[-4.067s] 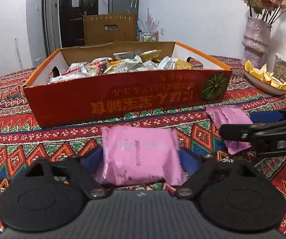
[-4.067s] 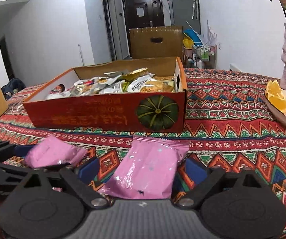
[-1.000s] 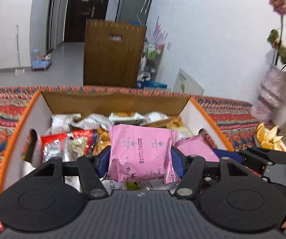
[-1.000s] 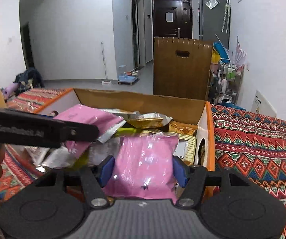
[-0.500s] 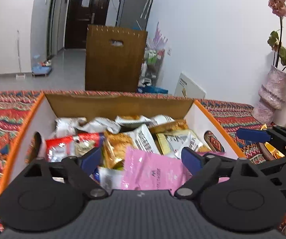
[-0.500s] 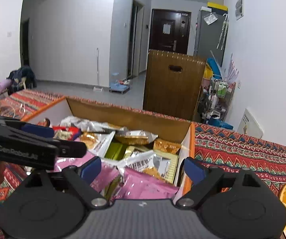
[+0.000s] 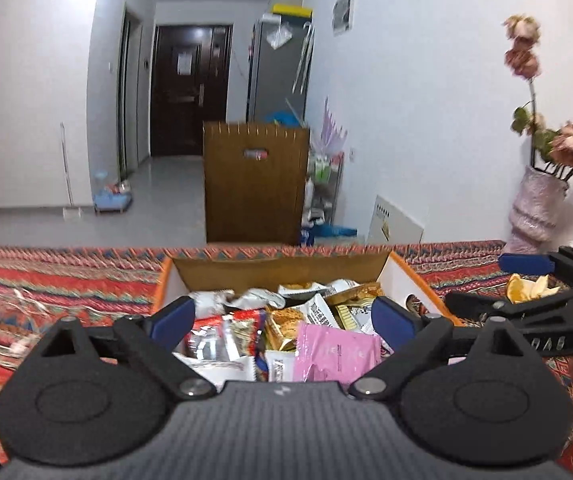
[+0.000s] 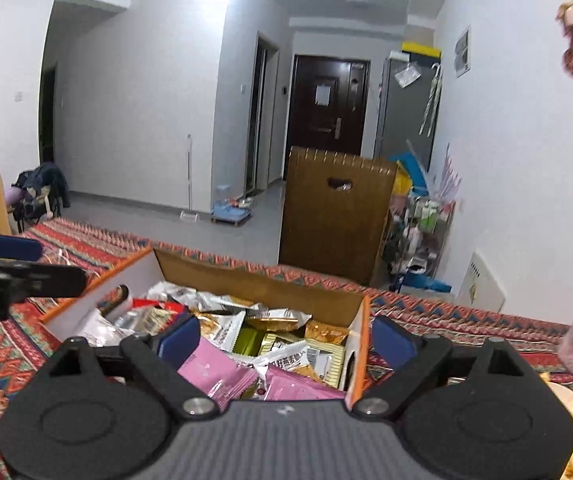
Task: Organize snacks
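Note:
An orange-rimmed cardboard snack box (image 7: pixel 282 268) sits on the patterned tablecloth, full of several wrapped snacks. A pink snack packet (image 7: pixel 336 358) lies on the pile at the box's near side. In the right wrist view the box (image 8: pixel 258 284) holds two pink packets, one on the left (image 8: pixel 216 372) and one lower right (image 8: pixel 298 390). My left gripper (image 7: pixel 284 316) is open and empty above the box. My right gripper (image 8: pixel 284 338) is open and empty above the box's right end. Each gripper shows at the edge of the other's view.
A plate of orange slices (image 7: pixel 530 288) and a pink vase with dried flowers (image 7: pixel 534 212) stand at the right on the table. A brown chair back (image 7: pixel 256 184) stands behind the table. White cables (image 7: pixel 2 312) lie on the cloth at the left.
Both grippers carried pink packets from the table over the box, opened and dropped them in. Since half a second ago both grippers have lifted up and back, still open.

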The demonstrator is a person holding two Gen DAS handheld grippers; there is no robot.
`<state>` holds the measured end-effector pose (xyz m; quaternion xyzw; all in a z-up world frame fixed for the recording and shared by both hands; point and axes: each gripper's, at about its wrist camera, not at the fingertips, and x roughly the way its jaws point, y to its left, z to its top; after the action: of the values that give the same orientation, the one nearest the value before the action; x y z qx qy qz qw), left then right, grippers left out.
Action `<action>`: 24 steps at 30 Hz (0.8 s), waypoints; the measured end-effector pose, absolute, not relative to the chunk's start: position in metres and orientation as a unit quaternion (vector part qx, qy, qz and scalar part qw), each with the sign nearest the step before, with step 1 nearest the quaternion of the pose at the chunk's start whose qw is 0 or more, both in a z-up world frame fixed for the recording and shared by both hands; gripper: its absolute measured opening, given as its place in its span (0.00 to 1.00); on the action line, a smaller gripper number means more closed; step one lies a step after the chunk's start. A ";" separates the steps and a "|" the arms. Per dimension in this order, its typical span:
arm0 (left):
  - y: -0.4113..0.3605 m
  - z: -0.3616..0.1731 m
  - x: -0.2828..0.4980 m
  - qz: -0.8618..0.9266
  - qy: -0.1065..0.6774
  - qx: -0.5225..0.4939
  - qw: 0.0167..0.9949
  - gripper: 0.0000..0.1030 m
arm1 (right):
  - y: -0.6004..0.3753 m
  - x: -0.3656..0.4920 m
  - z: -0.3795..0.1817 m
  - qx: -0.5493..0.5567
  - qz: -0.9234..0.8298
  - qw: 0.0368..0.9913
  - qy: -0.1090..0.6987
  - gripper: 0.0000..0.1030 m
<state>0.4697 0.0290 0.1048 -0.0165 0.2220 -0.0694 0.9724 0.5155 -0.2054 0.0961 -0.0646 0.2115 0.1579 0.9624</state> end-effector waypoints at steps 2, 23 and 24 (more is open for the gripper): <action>0.033 0.113 0.446 -0.069 0.212 -0.014 0.975 0.96 | -0.211 0.495 0.107 -0.063 0.154 0.966 0.200 0.97; 0.038 0.130 0.162 -0.074 0.127 -0.015 0.989 1.00 | -0.259 0.233 0.136 -0.003 0.146 0.982 0.116 1.00; 0.037 0.129 0.150 -0.076 0.125 -0.018 0.989 1.00 | -0.260 0.217 0.133 0.001 0.148 0.983 0.112 1.00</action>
<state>0.1504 0.0372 0.1285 -0.0181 0.1248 -0.0759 0.9891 0.2174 -0.2603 0.1329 0.0008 0.1122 0.1476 0.9827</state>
